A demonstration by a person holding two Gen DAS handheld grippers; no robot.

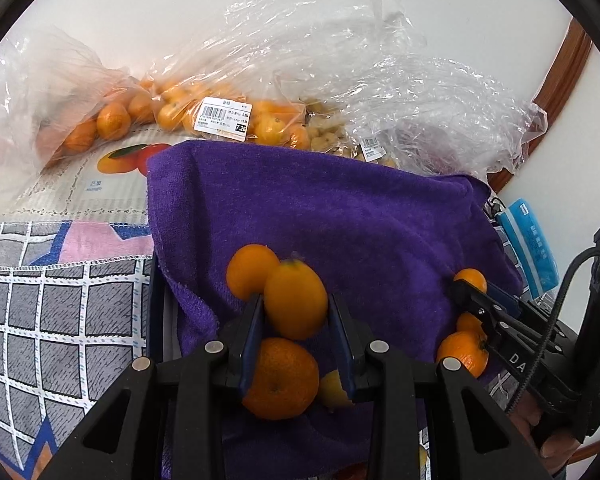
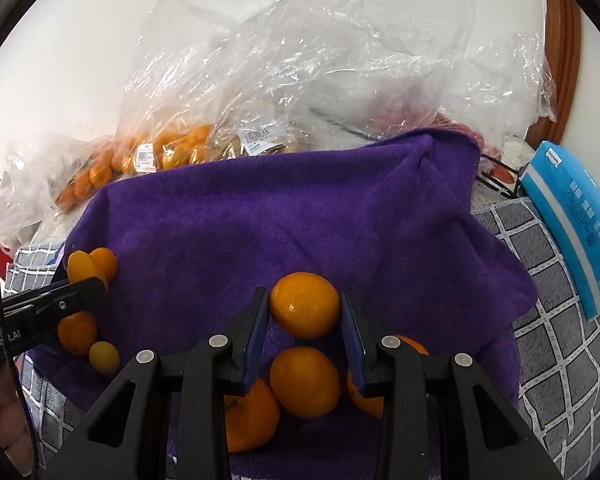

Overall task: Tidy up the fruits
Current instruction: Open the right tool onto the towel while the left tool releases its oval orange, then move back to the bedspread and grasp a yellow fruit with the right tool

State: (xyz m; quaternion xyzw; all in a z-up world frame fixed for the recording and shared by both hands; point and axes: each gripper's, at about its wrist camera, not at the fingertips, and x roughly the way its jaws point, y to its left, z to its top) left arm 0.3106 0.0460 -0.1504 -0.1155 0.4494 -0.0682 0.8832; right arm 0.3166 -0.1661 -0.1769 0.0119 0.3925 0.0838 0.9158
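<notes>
oval glossy kumquat (image 1: 296, 300) pinched by left hand-held gripper (image 1: 296, 312), right hand-held gripper (image 2: 305, 312) pinching another over plush purple towel (image 1: 320, 208)

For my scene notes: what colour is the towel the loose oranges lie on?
Deep purple; the towel shows best in the right wrist view.

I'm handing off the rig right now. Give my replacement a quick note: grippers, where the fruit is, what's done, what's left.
Left gripper: jaws shut on an oval orange fruit, above the purple towel.
Right gripper: jaws shut on a round orange, also over the towel.
Done: several loose oranges already lie on the towel.
Left: set down both held fruits; bagged oranges behind the towel are still in plastic.
</notes>
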